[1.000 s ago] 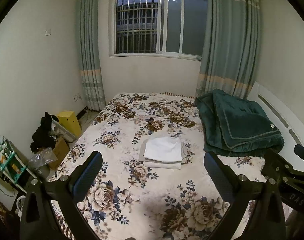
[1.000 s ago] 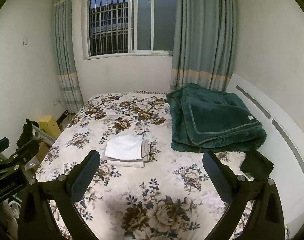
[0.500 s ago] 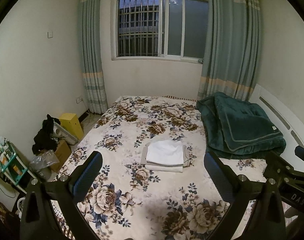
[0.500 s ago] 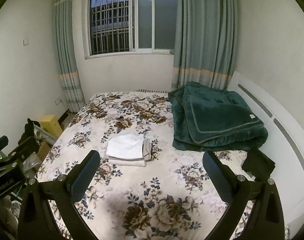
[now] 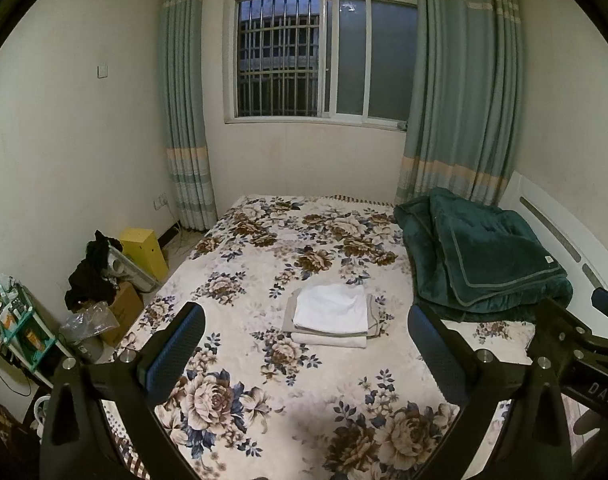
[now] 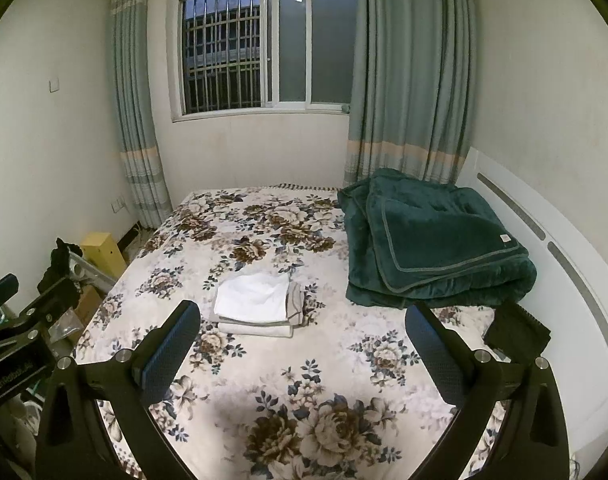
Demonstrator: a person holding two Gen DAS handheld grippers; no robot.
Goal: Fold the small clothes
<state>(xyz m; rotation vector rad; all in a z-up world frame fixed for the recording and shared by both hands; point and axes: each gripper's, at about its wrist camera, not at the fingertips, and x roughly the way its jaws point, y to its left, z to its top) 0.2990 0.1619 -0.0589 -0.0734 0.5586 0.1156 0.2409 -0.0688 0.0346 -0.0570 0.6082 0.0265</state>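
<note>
Grippers (image 5: 306, 346) raised, folded stack (image 5: 331, 315) unmoved

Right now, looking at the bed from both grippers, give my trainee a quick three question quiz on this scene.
1. True or false: the left gripper is shut on cloth.
2. Which item tops the folded stack? A white, B green, C black.
3. Fill in: the green blanket lies to the ____ of the stack on the floral bed.

Key: 1 false, its jaws stand open and empty, as do the right gripper jaws. 2 A. 3 right.
</note>
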